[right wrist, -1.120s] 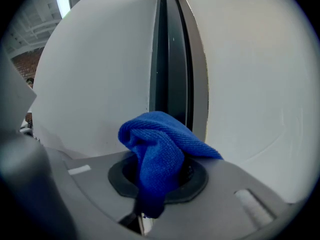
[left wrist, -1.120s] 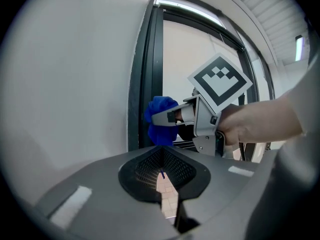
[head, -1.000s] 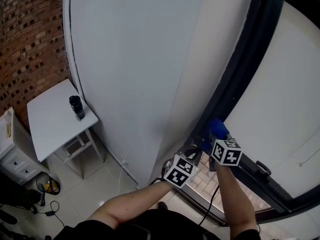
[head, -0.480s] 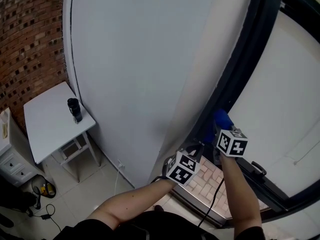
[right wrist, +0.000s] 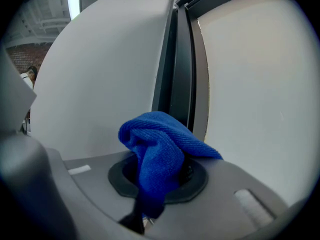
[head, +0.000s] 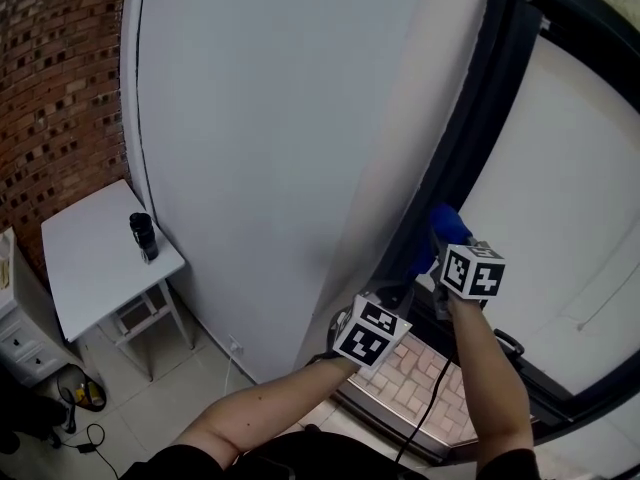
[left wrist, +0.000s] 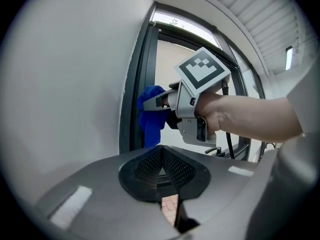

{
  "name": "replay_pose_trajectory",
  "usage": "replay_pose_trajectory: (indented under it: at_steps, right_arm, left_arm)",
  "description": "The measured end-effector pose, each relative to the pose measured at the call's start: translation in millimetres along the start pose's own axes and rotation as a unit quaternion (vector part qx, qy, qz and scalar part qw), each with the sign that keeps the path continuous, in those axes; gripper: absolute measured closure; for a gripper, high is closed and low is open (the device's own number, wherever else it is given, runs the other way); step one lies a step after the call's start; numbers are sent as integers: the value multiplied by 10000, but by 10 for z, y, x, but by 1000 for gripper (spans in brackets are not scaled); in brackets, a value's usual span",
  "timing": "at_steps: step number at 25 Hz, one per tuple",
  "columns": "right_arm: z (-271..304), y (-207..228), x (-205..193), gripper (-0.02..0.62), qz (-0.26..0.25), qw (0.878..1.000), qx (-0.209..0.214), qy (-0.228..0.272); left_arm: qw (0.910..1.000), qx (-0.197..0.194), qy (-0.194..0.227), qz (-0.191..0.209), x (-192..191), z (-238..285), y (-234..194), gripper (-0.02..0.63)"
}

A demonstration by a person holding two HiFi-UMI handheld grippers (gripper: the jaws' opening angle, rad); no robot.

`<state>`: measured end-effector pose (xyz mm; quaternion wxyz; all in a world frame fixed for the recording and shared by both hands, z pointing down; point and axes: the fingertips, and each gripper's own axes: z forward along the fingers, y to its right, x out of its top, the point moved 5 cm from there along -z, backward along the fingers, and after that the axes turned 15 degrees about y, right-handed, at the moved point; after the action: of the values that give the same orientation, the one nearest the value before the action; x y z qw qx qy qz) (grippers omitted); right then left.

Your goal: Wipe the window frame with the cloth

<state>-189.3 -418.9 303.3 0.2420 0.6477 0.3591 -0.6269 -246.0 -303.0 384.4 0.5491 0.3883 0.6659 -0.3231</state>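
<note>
Blue microfibre cloth (right wrist: pixel 160 149) bunched in your right gripper (right wrist: pixel 159 179), jaws clamped on it, against lower upright of dark metal window frame (head: pixel 470 138). Your left gripper (left wrist: pixel 161 170): jaws together, empty, just beside. Wipe looks underway; upper upright likely left.

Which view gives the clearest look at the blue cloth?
The right gripper view: the blue cloth fills the centre, clamped in the right gripper, weave visible. The left gripper view shows it sideways against the window frame; the head view shows a small patch.
</note>
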Motion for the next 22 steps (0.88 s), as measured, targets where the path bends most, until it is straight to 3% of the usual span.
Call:
replay_pose_trajectory:
  at_steps: [4,10,19,22]
  right_arm:
    - [28,30,139,534,-106,9999,47,-32]
    - [72,107,395,534,-202,9998,13,28]
    - [106,150,859,534,-521,9985,55,135]
    - [84,162,979,534,-634,9978,28,184]
  left_arm:
    - [9999,-100,72,-1,140,32,8,613]
    - [9997,96,95,196,321,150,-43,614]
    - [9997,-40,184,129,507,209,-45,614]
    - [9991,37,408,67,636,199,-38,612]
